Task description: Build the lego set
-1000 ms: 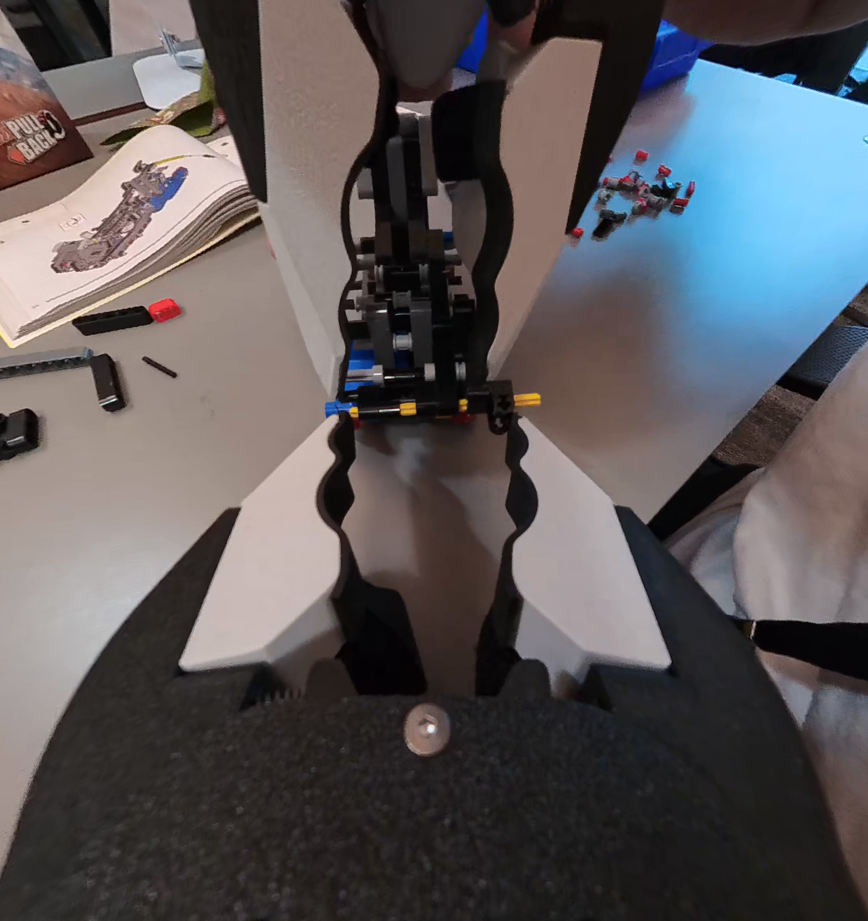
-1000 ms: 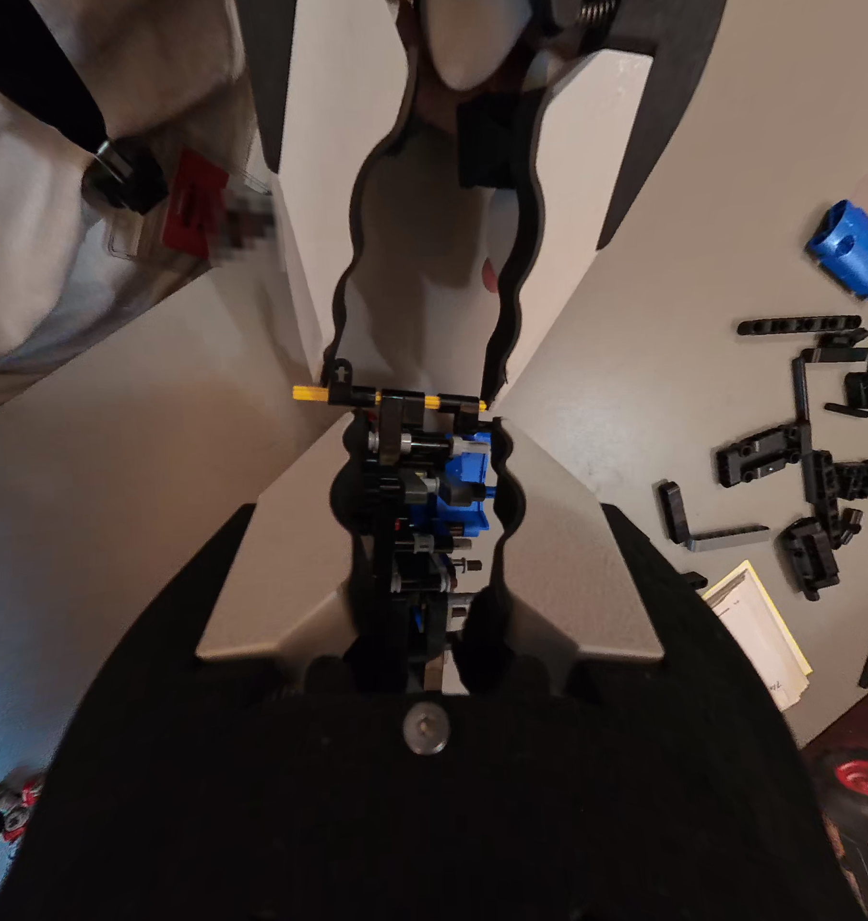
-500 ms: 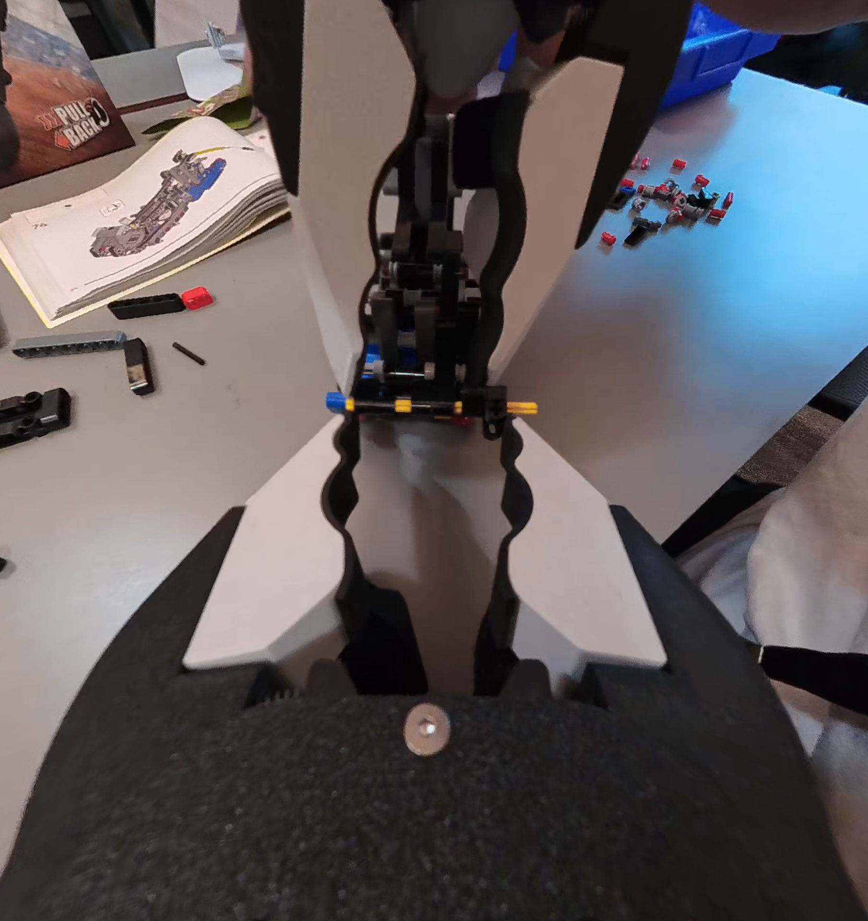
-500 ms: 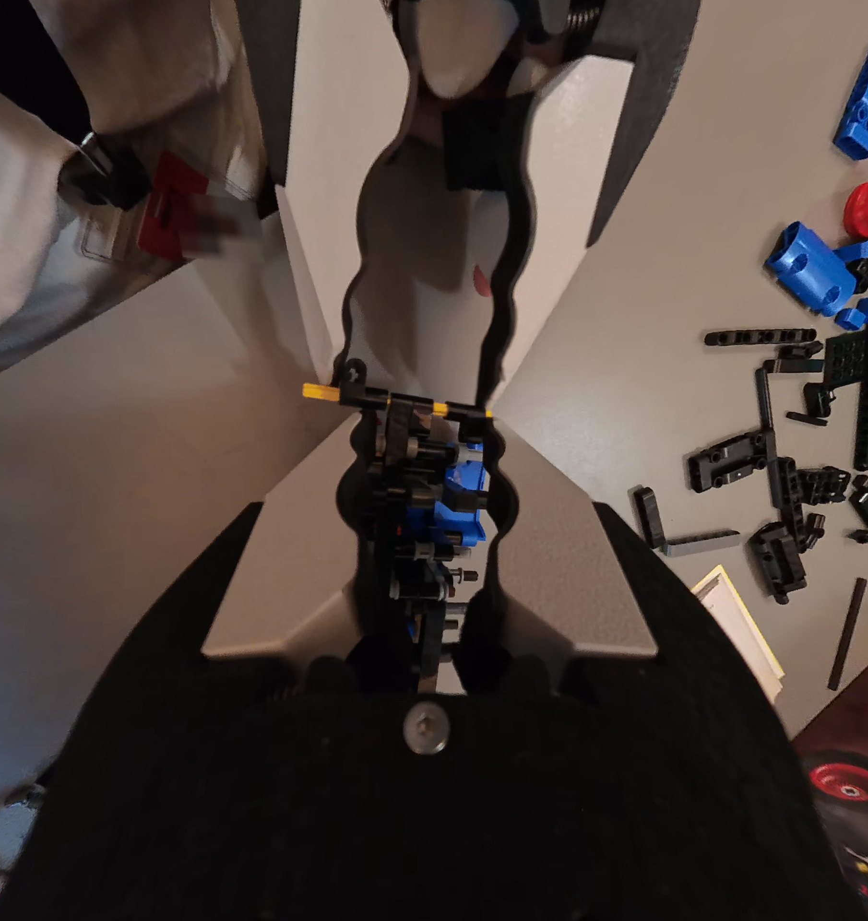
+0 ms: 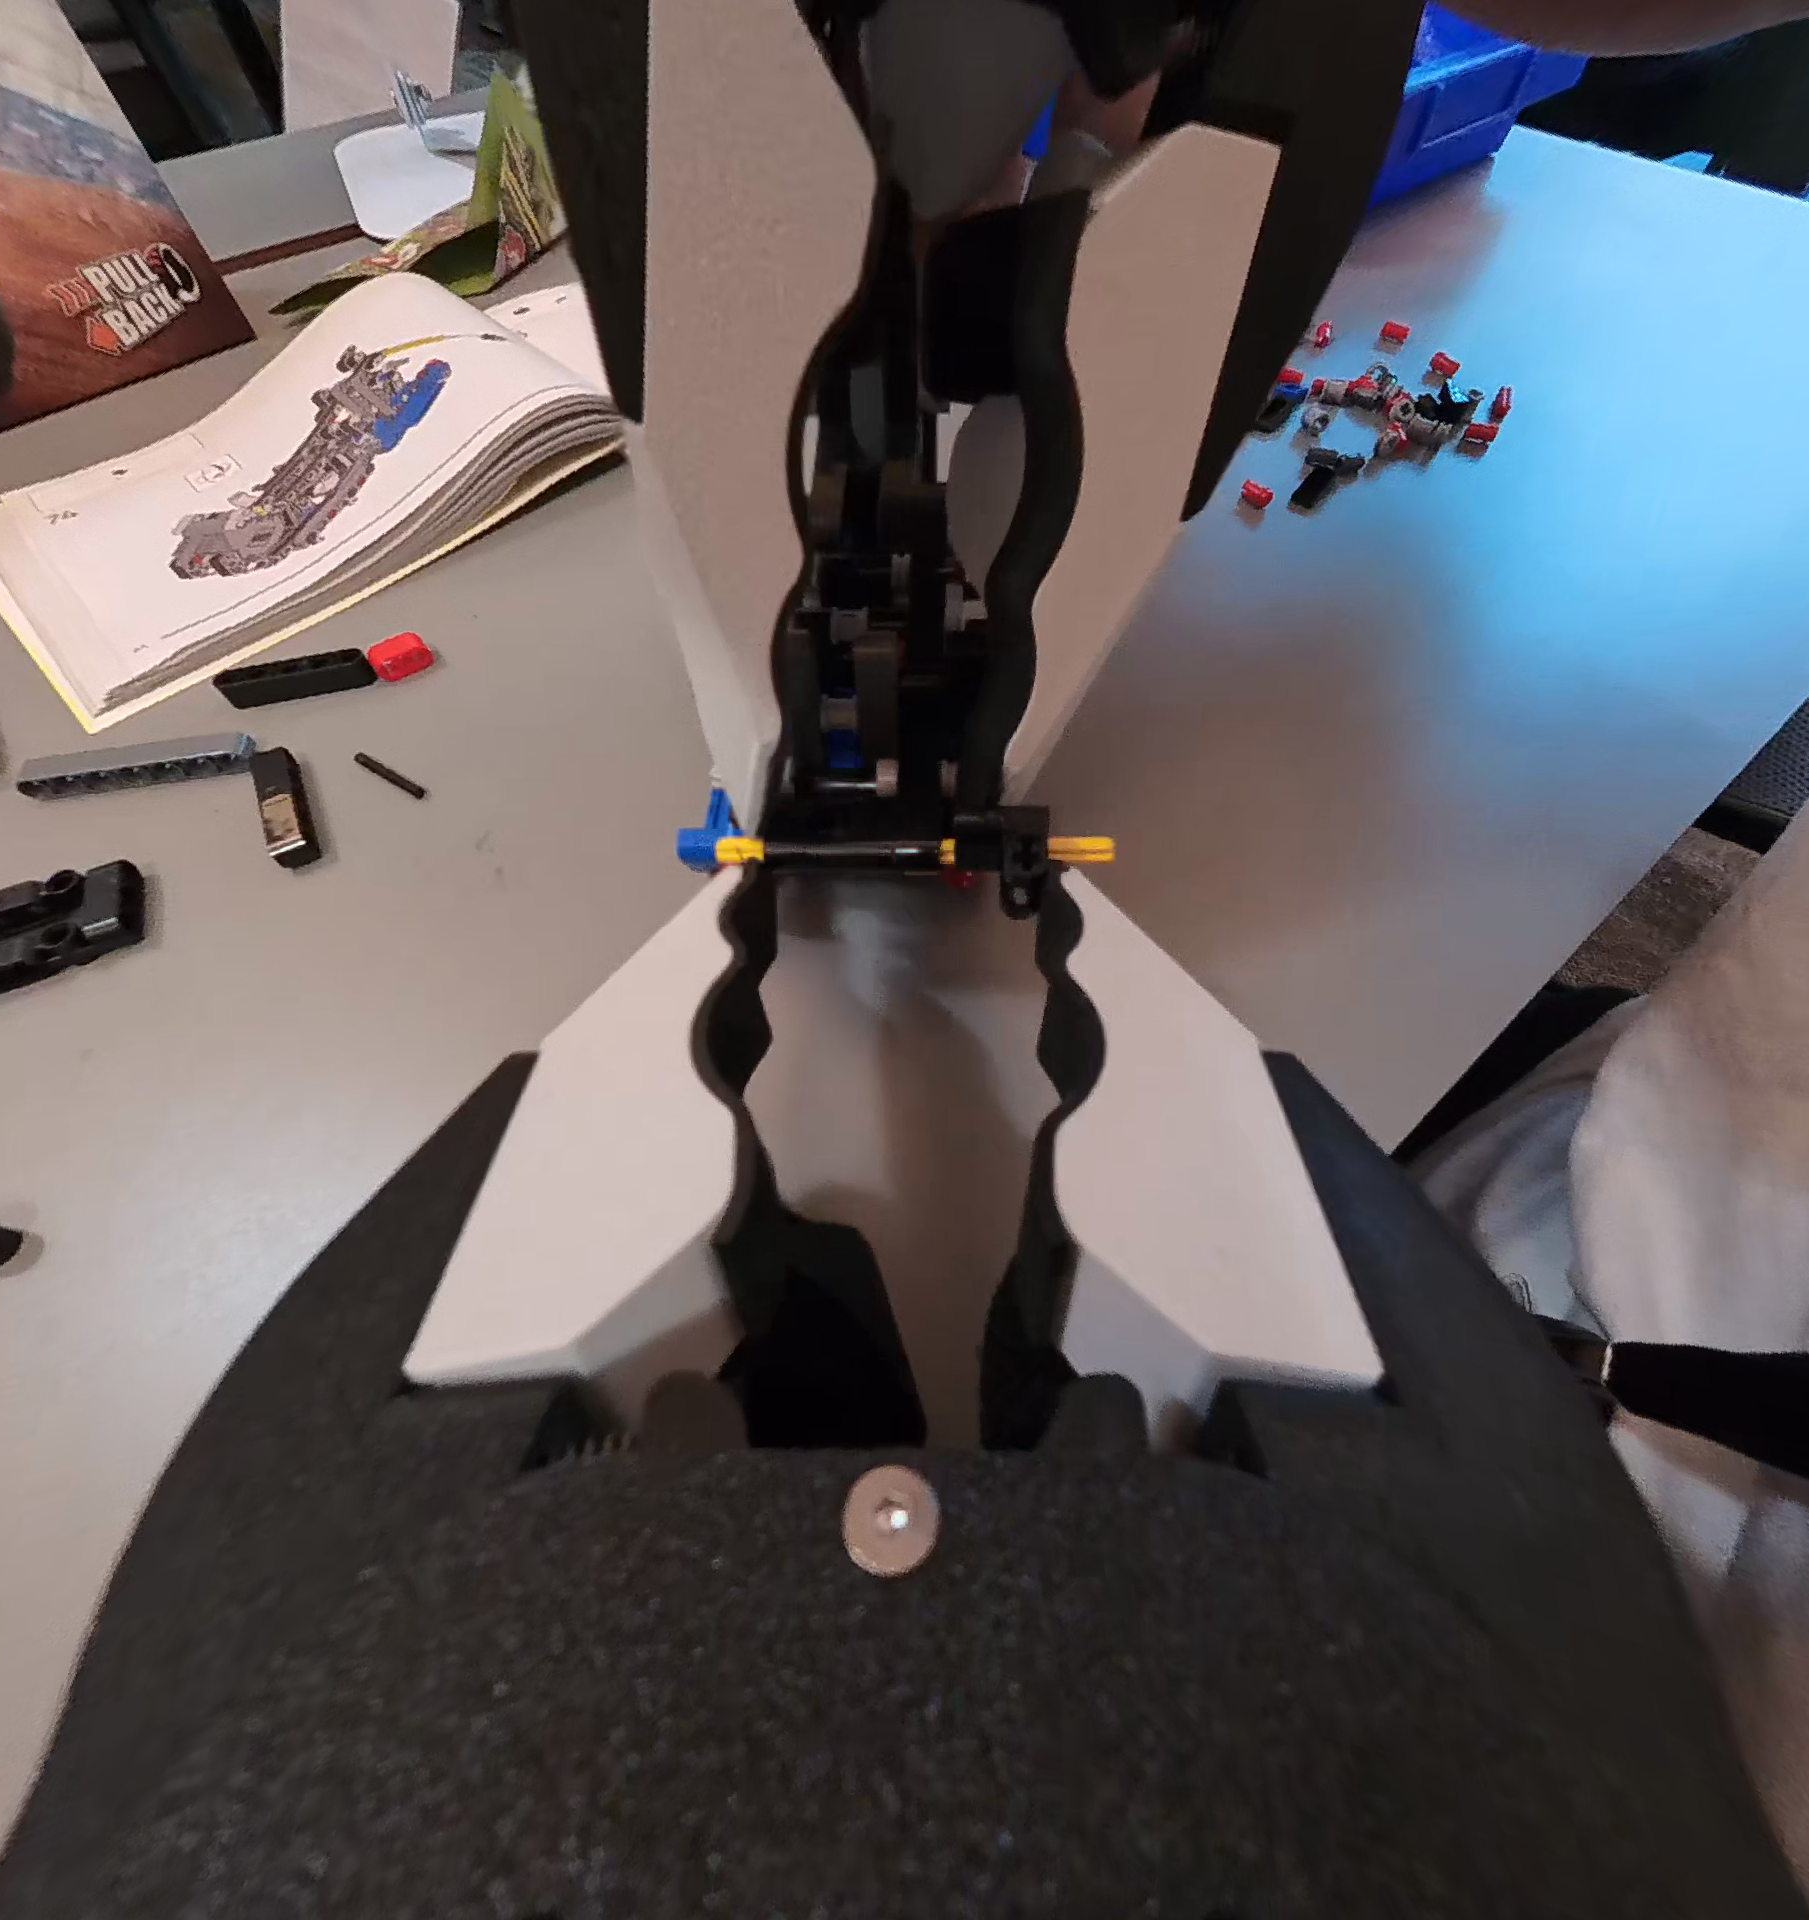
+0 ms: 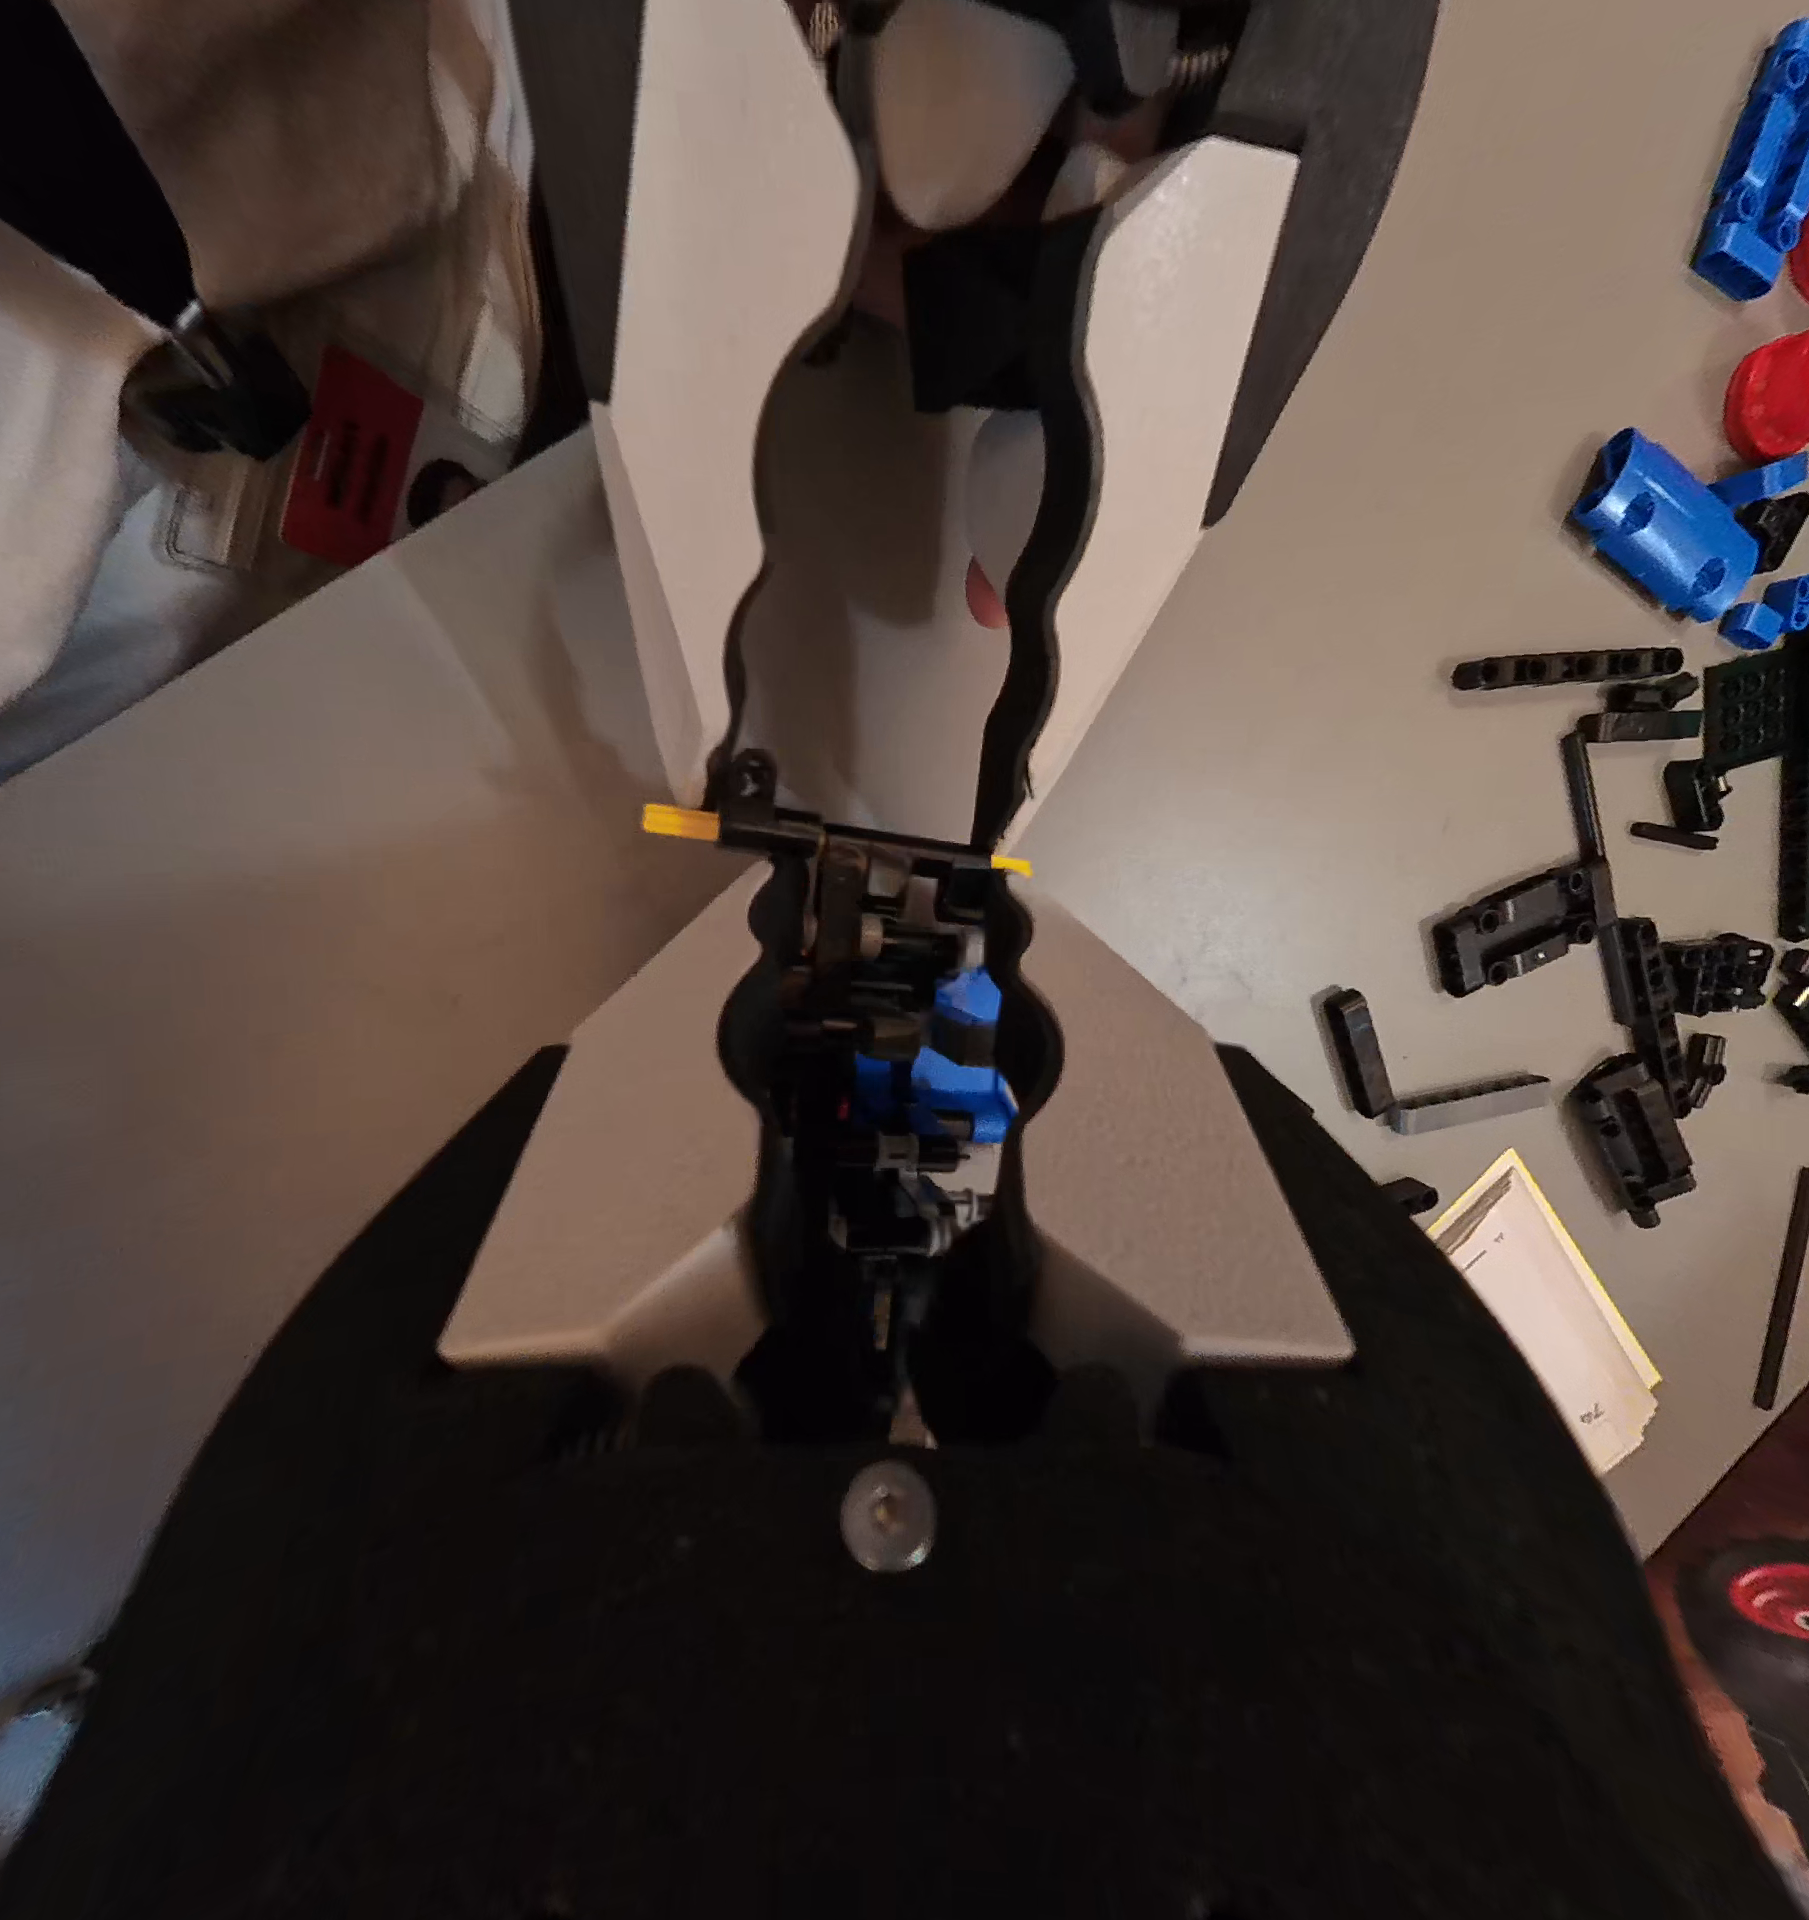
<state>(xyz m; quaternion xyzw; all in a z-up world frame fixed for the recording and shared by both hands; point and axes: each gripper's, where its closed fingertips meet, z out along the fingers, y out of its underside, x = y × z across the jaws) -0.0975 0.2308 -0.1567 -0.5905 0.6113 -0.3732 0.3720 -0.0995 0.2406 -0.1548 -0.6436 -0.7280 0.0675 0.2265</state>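
Black and blue, the lego assembly (image 5: pixel 884 727) sits at twelve o'clock from my left tongs (image 5: pixel 895 904), which gape empty, tips meeting its yellow-tipped axle (image 5: pixel 900 852). Right view: my right tongs (image 6: pixel 884 914) clamp the assembly (image 6: pixel 895 1039) lengthwise, axle (image 6: pixel 838 831) crosswise beyond, above the bench (image 6: pixel 256 935).

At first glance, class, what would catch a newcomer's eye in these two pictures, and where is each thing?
The two tools meet tip to tip in mid-frame: the right tool is clamped around a black and blue lego assembly, while the left tool touches the yellow-tipped axle at its end. An open instruction booklet lies upper left in the left view, and bright red wheel hubs sit at the right view's upper right.
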